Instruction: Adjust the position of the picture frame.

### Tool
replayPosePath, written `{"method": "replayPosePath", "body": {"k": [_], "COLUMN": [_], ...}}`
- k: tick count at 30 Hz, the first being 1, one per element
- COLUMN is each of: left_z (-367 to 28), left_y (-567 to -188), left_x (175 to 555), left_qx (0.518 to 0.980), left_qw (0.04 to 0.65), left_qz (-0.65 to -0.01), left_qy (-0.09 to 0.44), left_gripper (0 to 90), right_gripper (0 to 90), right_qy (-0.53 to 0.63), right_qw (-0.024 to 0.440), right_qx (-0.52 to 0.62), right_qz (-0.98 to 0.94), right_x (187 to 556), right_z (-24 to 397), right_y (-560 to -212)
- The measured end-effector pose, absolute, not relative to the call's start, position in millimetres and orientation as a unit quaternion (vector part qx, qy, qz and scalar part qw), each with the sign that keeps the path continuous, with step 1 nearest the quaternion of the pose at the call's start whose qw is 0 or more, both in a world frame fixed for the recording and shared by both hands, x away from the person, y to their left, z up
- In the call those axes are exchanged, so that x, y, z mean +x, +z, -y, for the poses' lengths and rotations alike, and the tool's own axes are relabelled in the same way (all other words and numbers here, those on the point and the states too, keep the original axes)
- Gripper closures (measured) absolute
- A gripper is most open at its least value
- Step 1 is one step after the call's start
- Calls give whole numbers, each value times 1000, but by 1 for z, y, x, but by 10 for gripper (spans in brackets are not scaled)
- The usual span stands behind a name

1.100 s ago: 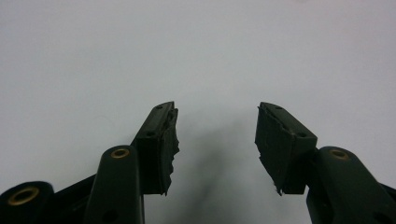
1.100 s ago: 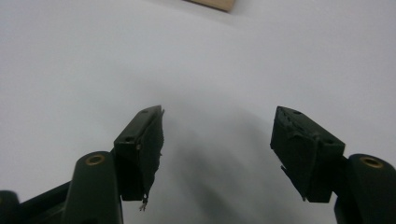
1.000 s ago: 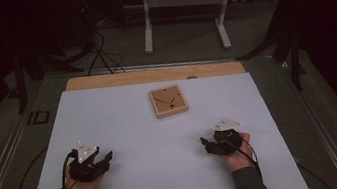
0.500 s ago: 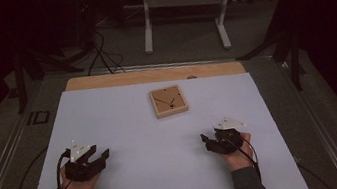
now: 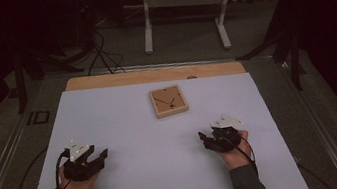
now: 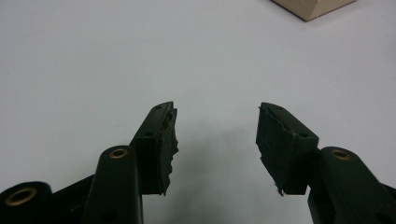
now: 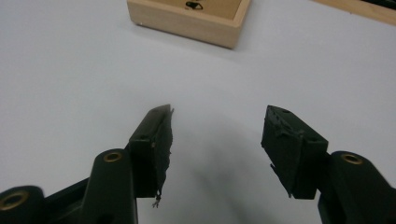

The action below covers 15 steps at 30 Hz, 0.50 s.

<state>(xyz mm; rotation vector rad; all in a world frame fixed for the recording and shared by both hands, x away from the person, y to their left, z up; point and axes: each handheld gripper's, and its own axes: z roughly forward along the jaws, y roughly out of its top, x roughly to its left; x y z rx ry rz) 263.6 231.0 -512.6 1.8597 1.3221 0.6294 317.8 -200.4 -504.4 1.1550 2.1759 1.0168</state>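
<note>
The left hand-held gripper (image 5: 96, 158) rests on the table (image 5: 125, 121), jaws wide and empty. The wooden box (image 5: 169, 101) lies flat mid-table, ahead of both and between them. The right hand-held gripper (image 5: 207, 139), open and empty, its jaws just narrowing slightly, looks nearer.
</note>
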Motion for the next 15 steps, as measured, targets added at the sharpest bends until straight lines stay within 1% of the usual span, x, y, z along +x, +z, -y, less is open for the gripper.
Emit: {"method": "replayPosePath", "body": {"k": [8, 15], "left_z": [-233, -236], "left_y": [-512, -511], "left_x": [264, 263], "left_qx": [725, 721], "left_qw": [376, 375], "left_qz": [-521, -525], "left_qy": [249, 252], "left_gripper": [471, 471], "right_gripper": [467, 498], "right_qy": [379, 384], "right_qw": [239, 241], "right_qx": [420, 415], "right_qz": [-789, -789], "right_x": [330, 343], "right_z": [196, 184], "right_y": [-492, -489]}}
